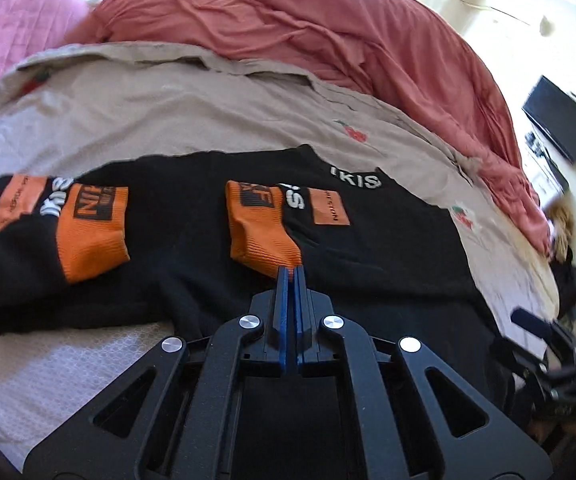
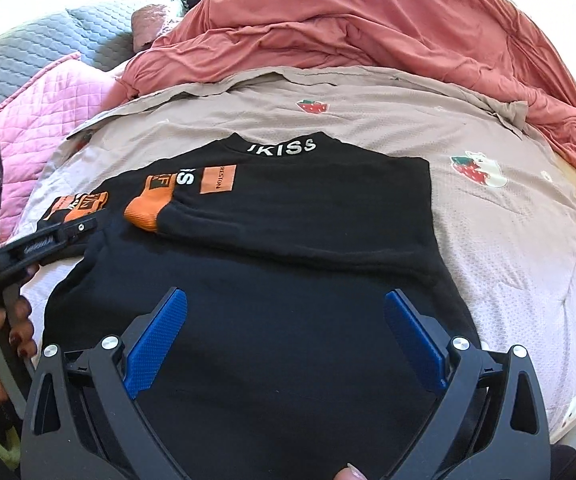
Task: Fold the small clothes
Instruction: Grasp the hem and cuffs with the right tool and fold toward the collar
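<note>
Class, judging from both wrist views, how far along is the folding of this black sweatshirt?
Done: one sleeve, the nearer orange cuff, lies folded across the black sweatshirt. In hand: the left gripper is shut at that cuff; the right gripper hovers open. Left: the other sleeve and the body fold.

Sweater (image 2: 288, 216): I see it spread flat on the bedsheet (image 2: 507, 240), collar away from me.
Sleeves: both folded across the body; one cuff (image 1: 262, 226) near the middle, the other cuff (image 1: 92, 236) to its left.
Left gripper (image 1: 291, 270): over the sweater, tips at the middle cuff's near edge.
Right gripper (image 2: 286, 320): above the sweater's near part.
Duvet (image 2: 367, 28): bunched behind the sweater, on the bed.
Quilted pillow (image 2: 48, 96): far left, behind.
</note>
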`<action>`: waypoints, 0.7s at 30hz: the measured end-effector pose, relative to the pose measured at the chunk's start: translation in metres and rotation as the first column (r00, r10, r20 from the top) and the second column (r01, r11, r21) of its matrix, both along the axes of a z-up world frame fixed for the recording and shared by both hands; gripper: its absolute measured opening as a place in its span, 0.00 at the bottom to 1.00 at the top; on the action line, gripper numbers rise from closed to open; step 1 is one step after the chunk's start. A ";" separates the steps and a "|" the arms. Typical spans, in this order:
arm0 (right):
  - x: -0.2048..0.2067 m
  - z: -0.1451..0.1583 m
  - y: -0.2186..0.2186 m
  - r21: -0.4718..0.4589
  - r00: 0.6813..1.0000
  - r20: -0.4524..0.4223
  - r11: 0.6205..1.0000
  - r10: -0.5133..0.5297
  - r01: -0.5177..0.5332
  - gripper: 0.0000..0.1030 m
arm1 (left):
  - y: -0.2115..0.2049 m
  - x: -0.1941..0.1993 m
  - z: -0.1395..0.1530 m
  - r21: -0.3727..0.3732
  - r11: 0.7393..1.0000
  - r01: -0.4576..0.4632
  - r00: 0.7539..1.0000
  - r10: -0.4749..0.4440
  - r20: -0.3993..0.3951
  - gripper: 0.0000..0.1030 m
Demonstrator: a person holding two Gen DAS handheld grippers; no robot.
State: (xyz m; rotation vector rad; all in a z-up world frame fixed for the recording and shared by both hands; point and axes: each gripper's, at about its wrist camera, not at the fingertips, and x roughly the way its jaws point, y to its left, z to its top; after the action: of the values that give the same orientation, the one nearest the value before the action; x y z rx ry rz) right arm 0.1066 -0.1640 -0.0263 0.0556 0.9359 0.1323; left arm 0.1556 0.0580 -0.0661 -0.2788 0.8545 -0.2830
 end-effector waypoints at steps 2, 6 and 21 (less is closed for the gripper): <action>0.005 -0.001 0.008 0.009 1.000 -0.009 1.000 0.016 -0.016 0.96 | 0.007 -0.002 0.008 -0.010 1.000 -0.005 1.000 0.005 0.017 0.08; 0.019 -0.001 0.039 0.047 0.997 -0.028 0.996 0.076 -0.075 0.96 | 0.037 0.001 0.028 0.000 0.996 -0.087 0.994 0.087 0.064 0.31; 0.096 -0.008 0.232 0.197 0.918 -0.088 0.910 0.387 -0.365 0.94 | 0.201 0.007 -0.001 -0.064 0.849 -0.524 0.844 0.508 -0.172 0.51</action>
State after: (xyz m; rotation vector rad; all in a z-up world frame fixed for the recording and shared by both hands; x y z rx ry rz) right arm 0.2024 0.0676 -0.0344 0.0468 1.0518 0.5776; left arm 0.1624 0.2590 -0.0671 -0.6275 0.8780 0.2035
